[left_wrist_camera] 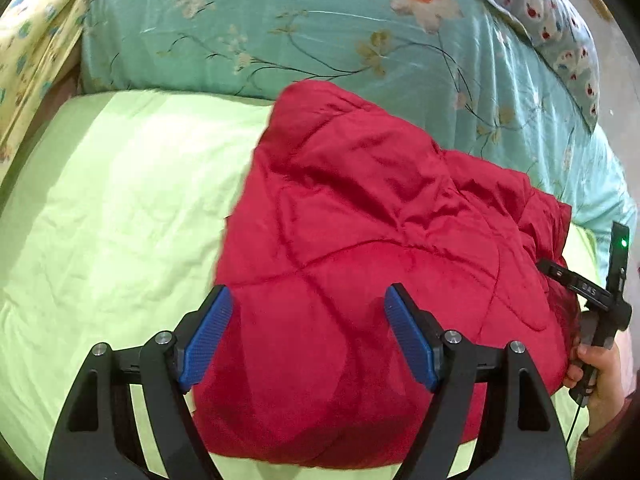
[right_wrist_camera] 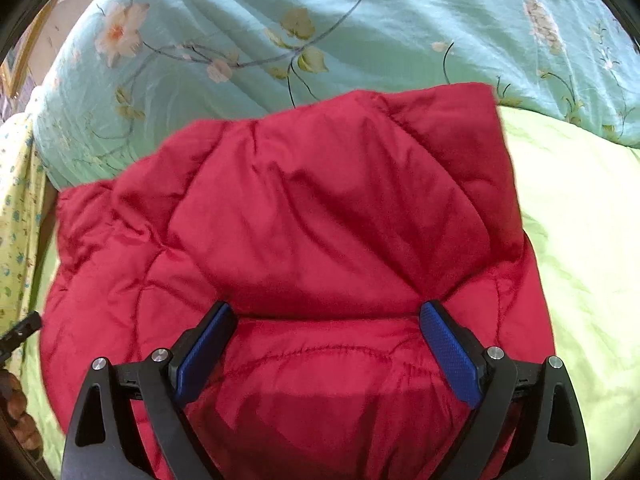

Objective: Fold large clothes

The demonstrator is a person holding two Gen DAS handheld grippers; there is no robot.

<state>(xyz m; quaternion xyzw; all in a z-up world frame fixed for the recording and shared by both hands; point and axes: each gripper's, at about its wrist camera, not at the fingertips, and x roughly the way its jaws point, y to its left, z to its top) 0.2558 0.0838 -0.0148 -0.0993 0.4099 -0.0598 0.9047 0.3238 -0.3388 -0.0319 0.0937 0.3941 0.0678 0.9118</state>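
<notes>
A red quilted jacket (left_wrist_camera: pixel 372 248) lies folded in a thick bundle on the light green bed sheet (left_wrist_camera: pixel 104 208). My left gripper (left_wrist_camera: pixel 308 292) hovers over the bundle's near left part, blue pads wide apart and open, gripping nothing. In the right wrist view the same jacket (right_wrist_camera: pixel 304 216) fills the middle, with one folded layer lying across the top. My right gripper (right_wrist_camera: pixel 327 308) is open above the jacket's near edge, empty. Part of the right gripper's body (left_wrist_camera: pixel 600 300) and the hand (left_wrist_camera: pixel 600 372) holding it show at the jacket's right edge.
A turquoise floral quilt (left_wrist_camera: pixel 304 28) is piled along the far side of the bed, right behind the jacket. A yellow patterned cloth (left_wrist_camera: pixel 28 52) hangs at far left and a spotted pillow (left_wrist_camera: pixel 560 28) sits at far right. Green sheet (right_wrist_camera: pixel 584 240) lies beside the jacket.
</notes>
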